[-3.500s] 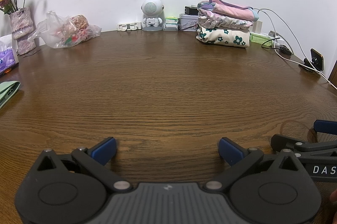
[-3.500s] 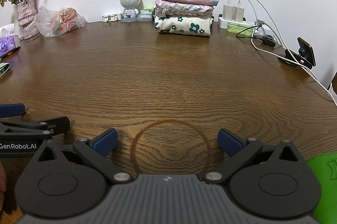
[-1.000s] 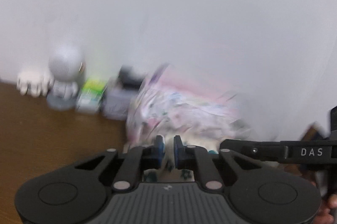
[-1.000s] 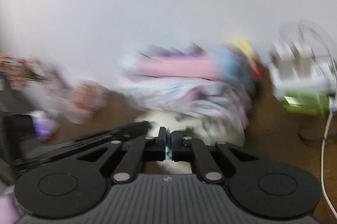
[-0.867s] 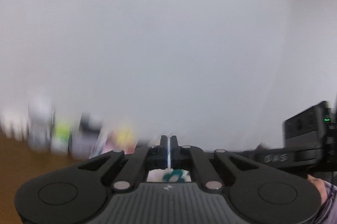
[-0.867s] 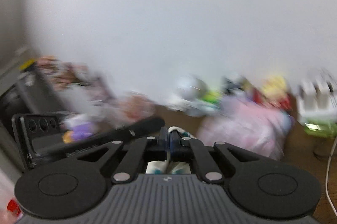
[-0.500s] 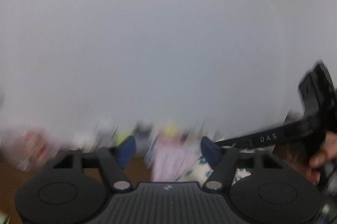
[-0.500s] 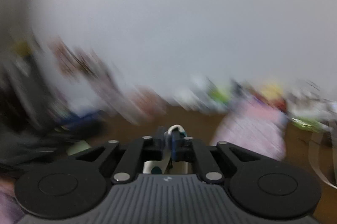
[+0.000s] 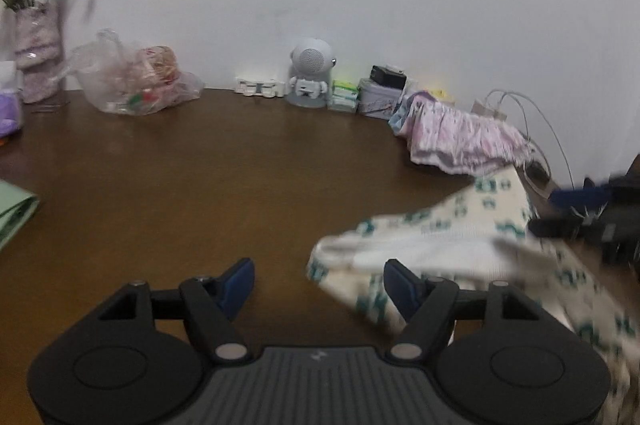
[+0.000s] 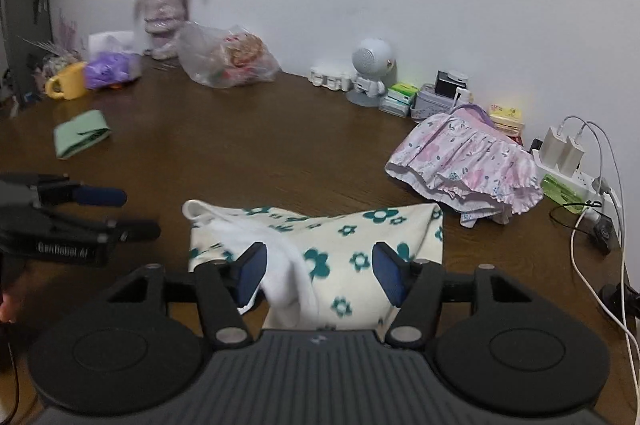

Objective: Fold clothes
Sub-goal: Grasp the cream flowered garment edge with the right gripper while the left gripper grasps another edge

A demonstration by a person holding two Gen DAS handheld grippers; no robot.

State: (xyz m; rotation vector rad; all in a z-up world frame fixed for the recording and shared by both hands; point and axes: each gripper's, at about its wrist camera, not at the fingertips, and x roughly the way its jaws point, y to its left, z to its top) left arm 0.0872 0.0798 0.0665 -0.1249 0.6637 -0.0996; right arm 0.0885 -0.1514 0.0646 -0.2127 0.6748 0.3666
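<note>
While blurred, flowered garment (image 10: 352,245) (near edge hidden) under spread right tongs (image 10: 318,271).

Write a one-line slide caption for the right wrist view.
Right gripper open above the cream flower-print garment on the wooden table, pink floral garment beyond.

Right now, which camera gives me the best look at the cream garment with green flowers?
The right wrist view: the flowered cream garment lies sharp and almost whole on the table. The left wrist view shows it blurred at the right edge, partly behind the tool.
</note>
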